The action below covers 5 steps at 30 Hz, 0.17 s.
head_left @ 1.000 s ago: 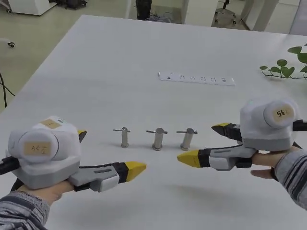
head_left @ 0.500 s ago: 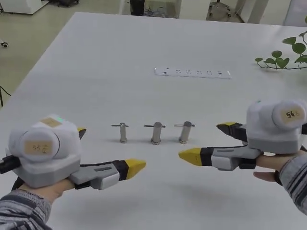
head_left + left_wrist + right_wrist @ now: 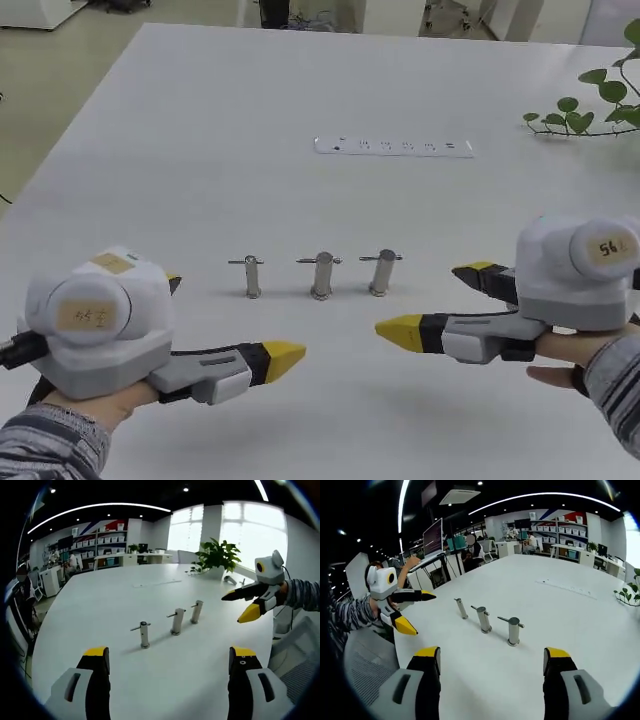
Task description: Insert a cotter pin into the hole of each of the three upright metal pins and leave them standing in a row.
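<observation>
The middle pin (image 3: 322, 275) stood upright on the white table (image 3: 300, 100), with the left pin (image 3: 252, 277) and the right pin (image 3: 384, 272) in a row on either side of it. Each carried a cotter pin (image 3: 305, 261) crosswise through its head. The power strip (image 3: 393, 147) lay well beyond the middle pin.

The left gripper (image 3: 228, 318) hung nearer the person and to the left of the middle pin, its jaws spread wide with nothing between them. The right gripper (image 3: 435, 300) hung to the right of it, likewise spread and empty.

The job looked finished, so the danger was a careless move. The yellow jaw tips pointed inward toward the row, and a sideways sweep could have clipped an outer pin. These were slim pins on narrow bases, likely to topple and break the line. A brush against a protruding cotter pin might also have slid it out of its hole.
</observation>
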Motion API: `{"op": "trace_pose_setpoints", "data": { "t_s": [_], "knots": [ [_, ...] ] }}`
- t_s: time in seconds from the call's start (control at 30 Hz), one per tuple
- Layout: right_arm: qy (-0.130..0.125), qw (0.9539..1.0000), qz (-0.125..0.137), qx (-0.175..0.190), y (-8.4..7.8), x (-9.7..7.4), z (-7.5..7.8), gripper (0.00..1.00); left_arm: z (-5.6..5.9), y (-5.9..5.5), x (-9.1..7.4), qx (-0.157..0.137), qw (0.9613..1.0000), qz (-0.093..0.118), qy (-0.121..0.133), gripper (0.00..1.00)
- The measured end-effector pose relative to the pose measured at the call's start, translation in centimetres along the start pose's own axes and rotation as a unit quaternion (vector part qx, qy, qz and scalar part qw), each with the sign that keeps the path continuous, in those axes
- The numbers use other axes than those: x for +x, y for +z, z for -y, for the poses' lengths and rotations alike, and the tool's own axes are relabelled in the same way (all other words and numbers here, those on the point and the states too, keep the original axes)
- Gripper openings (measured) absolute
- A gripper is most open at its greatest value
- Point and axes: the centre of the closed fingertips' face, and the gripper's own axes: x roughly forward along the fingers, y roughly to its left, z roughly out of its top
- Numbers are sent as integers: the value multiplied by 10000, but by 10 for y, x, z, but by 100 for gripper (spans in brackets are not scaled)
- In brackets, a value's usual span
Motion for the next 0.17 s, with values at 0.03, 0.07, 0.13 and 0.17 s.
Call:
{"op": "trace_pose_setpoints", "data": {
  "t_s": [0.03,0.07,0.13,0.17],
  "knots": [
    [12,10000,-5,10,-1,0,0,83,-1,0,0,-19,10000,-5,5,99],
    [18,10000,-17,11,-2,1,0,83,-1,0,0,-30,10000,-4,11,99],
    [21,10000,-42,-3,-3,1,-1,83,0,0,0,-35,10000,3,24,99],
    [26,10000,-43,-7,-3,1,-1,83,0,0,-1,-34,10000,4,32,99]
  ]
}}
